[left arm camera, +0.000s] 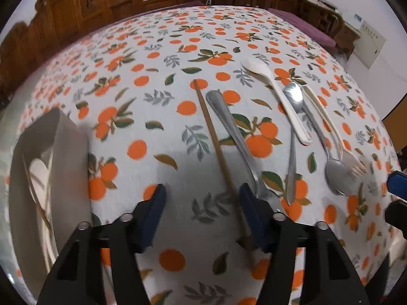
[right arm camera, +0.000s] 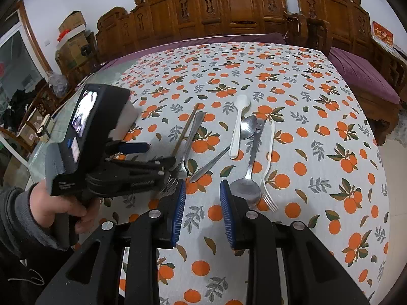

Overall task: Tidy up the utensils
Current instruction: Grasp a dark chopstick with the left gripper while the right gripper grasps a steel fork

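Note:
My left gripper (left arm camera: pixel 202 190) hangs open low over the orange-print tablecloth (left arm camera: pixel 142 81). A wooden chopstick (left arm camera: pixel 216 142) lies between its jaws, close against the right pad (left arm camera: pixel 250 211), while the left pad stands well clear of it. A metal fork (left arm camera: pixel 234 132) lies just right of the chopstick, its head hidden behind the right finger. Further right lie a white plastic spoon (left arm camera: pixel 274 96), two metal spoons (left arm camera: pixel 292 99) (left arm camera: pixel 338 175) and a white plastic fork (left arm camera: pixel 330 132). My right gripper (right arm camera: pixel 202 185) is open and empty, near the large metal spoon (right arm camera: pixel 248 188).
A pale organizer tray (left arm camera: pixel 66 137) stands at the left table edge, holding chopsticks and a white spoon. A hand (right arm camera: pixel 51 203) holds the left gripper. Carved wooden benches (right arm camera: pixel 229 7) with purple cushions border the table's far side and right side.

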Motion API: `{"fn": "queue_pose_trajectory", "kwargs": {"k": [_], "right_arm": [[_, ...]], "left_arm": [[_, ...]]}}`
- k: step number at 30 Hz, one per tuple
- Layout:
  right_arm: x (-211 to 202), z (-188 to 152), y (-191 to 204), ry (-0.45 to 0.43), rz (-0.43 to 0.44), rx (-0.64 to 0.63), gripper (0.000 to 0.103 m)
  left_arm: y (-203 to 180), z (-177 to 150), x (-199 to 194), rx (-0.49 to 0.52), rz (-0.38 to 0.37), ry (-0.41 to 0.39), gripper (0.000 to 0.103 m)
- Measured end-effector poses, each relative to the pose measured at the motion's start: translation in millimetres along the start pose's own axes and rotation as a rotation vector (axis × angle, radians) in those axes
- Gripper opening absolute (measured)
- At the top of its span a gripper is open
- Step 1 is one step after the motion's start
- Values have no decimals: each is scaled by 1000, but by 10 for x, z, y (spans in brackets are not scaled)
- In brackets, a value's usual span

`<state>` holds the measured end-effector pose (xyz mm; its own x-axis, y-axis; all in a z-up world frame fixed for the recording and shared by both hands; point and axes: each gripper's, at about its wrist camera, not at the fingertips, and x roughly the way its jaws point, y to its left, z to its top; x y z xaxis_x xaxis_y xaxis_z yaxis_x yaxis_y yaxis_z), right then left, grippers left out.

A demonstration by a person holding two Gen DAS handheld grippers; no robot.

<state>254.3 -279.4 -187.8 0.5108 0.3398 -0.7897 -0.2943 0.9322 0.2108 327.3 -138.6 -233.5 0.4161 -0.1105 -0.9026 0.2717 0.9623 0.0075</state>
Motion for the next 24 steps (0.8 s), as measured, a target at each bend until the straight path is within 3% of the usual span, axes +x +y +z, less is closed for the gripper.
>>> {"fn": "queue_pose_trajectory", "kwargs": {"k": [1,3,4,5,6,13,24], "right_arm": [[14,5,6,2,-1,-2,30],[45,11,15,5,-2,-5,30],[64,15,22,7,-3,-5,30],[86,20,29,10,-3,-5,30],[102,20,34,13,-4,-5,30],[304,66,81,38,-5,-10,30],[768,306,256,78,5,-19,30]], "left_arm": [[2,16,2,0,0,0,48],[18,31,-8,-2,-4,-3,24],[33,32,-12,-1,-6,-1,20],[55,28,-15,-4,-11,2,8],[74,20,-20,-7,-19,5,5],[205,-73,-116,-21,-61,19,4],[394,-109,-564,-10,-86,-44,4]]}}
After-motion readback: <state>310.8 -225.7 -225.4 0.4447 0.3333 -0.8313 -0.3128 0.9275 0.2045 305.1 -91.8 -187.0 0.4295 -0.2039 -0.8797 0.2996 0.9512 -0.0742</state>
